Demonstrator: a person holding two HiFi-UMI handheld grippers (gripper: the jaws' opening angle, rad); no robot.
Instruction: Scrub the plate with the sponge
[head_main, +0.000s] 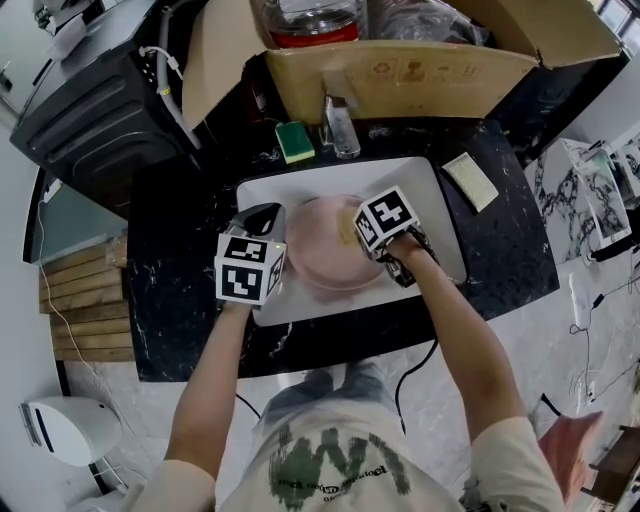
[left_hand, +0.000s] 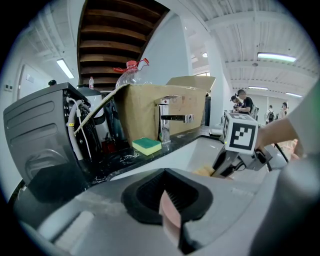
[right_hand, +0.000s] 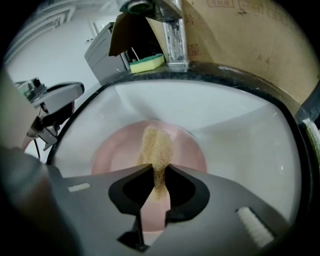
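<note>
We look down on a black marbled counter (head_main: 170, 300) with a white sink (head_main: 400, 185) set into it. A grey-black appliance (head_main: 90, 110) stands at its left end. An open cardboard box (head_main: 400, 75) stands behind the sink. The small symbols printed on the box front are too small to read.

In the sink lies the pink plate (head_main: 320, 255). The left gripper (left_hand: 169, 202) is clenched on the plate's near rim, and the left gripper view shows the pink edge pinched between its dark pads. The right gripper (right_hand: 157, 182) is clamped on a thin tan sponge (right_hand: 156, 145), which reaches forward from the jaws and lies against the plate's face near its middle. Each gripper carries a cube of black-and-white square markers (patterns only, no letters).

We see a T-shirt (head_main: 330, 470) at the bottom of the head view, with a green graphic and a line of lettering that is too blurred to read.

A metal tap (head_main: 340, 125) stands on the counter behind the sink. Just to its left a green-topped sponge (head_main: 295, 141) with a yellow underside lies flat. A pale pad (head_main: 470, 181) lies on the counter to the right of the sink.
</note>
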